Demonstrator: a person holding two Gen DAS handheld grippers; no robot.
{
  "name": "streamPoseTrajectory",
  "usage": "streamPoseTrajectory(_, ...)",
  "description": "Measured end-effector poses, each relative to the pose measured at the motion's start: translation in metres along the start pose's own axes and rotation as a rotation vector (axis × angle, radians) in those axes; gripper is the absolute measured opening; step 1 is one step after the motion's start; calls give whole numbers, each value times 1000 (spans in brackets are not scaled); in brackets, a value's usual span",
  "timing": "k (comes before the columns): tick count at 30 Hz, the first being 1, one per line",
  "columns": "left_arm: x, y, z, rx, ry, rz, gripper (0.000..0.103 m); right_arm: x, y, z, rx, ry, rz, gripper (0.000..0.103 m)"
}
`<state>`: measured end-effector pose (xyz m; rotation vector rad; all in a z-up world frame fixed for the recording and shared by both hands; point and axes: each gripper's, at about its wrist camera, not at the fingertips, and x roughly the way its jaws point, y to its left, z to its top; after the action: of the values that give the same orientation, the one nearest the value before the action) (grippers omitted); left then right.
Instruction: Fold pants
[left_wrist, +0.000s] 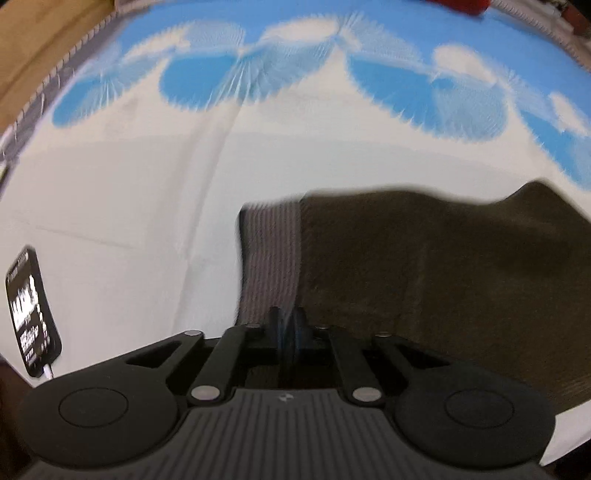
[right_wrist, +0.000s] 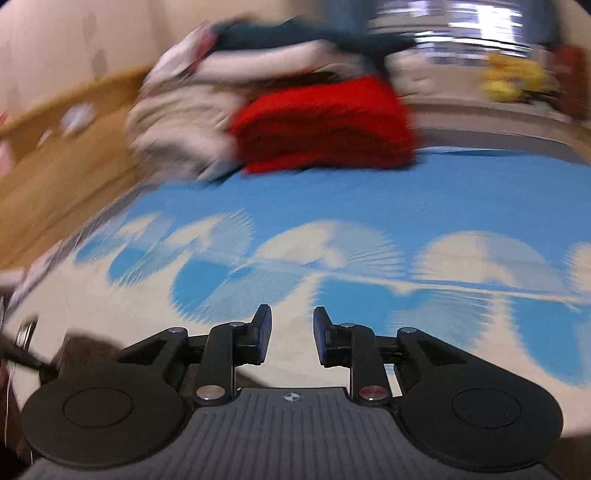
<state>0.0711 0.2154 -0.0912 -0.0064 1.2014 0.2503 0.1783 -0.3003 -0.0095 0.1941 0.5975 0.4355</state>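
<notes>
Dark olive-brown pants with a grey ribbed band lie on a white and blue patterned bed sheet, filling the lower right of the left wrist view. My left gripper points down at the near edge of the ribbed band, its fingers pressed together on the fabric. In the right wrist view my right gripper hangs over the sheet. Its blue-padded fingers stand apart with nothing between them, and the picture is motion-blurred.
A phone with a lit screen and a cable lies on the sheet at the left. At the far end of the bed sit a folded red garment and a pale heap of clothes. A wooden bed frame runs along the left.
</notes>
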Motion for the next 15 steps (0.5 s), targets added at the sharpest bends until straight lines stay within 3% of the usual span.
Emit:
streamPoseTrajectory(2,-16,-12,0,16,-88,-25,11,-39,-40,-2,98,-63,-84,31)
streamPoseTrajectory(4,-17,-26,4,33,-103,-29,11,-86,-86,-15,211,-118,-200,34)
streamPoseTrajectory(6,-2,-34,7,56,-52,24,17,-127,-126,-36,313,-139,-311,34)
streamPoseTrajectory(7,10,-34,8,61,6,81,32,-142,-142,-45,358,-141,-357,34)
streamPoseTrajectory(8,21,-33,7,55,62,122,38,-163,-163,-59,424,-145,-416,34)
streamPoseTrajectory(9,23,-33,7,42,80,122,38,-180,-181,-72,485,-150,-465,34)
streamPoseTrajectory(11,10,-35,9,22,41,128,38,-210,-210,-98,601,-151,-546,35)
streamPoseTrajectory(15,-33,-64,6,64,-138,76,41,-248,-248,-144,754,-154,-619,41)
